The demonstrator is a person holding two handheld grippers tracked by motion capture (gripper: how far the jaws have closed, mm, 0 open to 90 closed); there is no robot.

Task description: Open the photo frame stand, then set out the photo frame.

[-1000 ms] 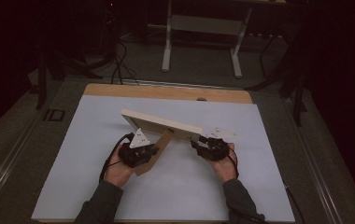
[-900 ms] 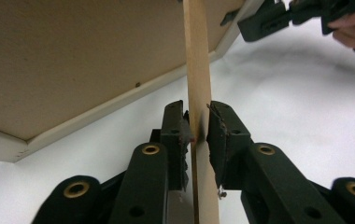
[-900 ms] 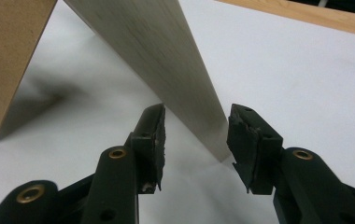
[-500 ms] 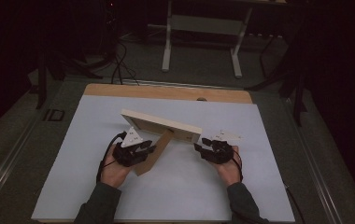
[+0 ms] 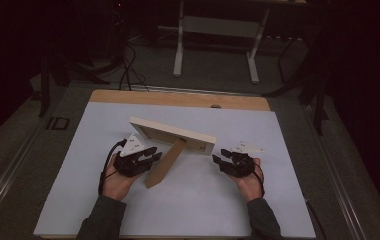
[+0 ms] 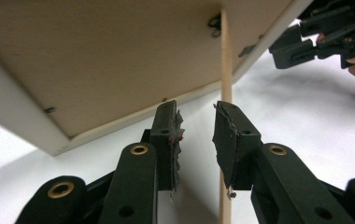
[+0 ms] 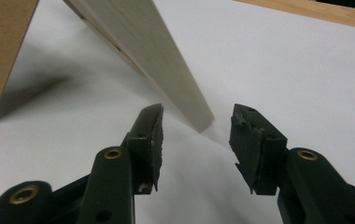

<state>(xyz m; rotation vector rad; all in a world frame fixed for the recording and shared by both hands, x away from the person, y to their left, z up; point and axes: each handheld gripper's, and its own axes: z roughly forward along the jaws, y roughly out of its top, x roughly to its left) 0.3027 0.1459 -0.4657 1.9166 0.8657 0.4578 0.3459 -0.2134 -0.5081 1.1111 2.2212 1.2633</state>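
Where both claws gape, frame (image 5: pixel 170 134) stands between.

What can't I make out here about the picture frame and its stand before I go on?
- Picture frame front face: turned away from the high view, so hidden by its own back.
- Stand foot: cut off by the bottom edge in the left gripper view.
- Back clips: too small to tell their state.
- Frame's top: cut off in the right gripper view.

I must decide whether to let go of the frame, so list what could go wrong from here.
1. The picture frame leans on one thin easel leg; a nudge from the left hand-held gripper, open beside that leg, could tip it.
2. The right hand-held gripper, open near the frame's corner, could knock it sliding on the white mat.
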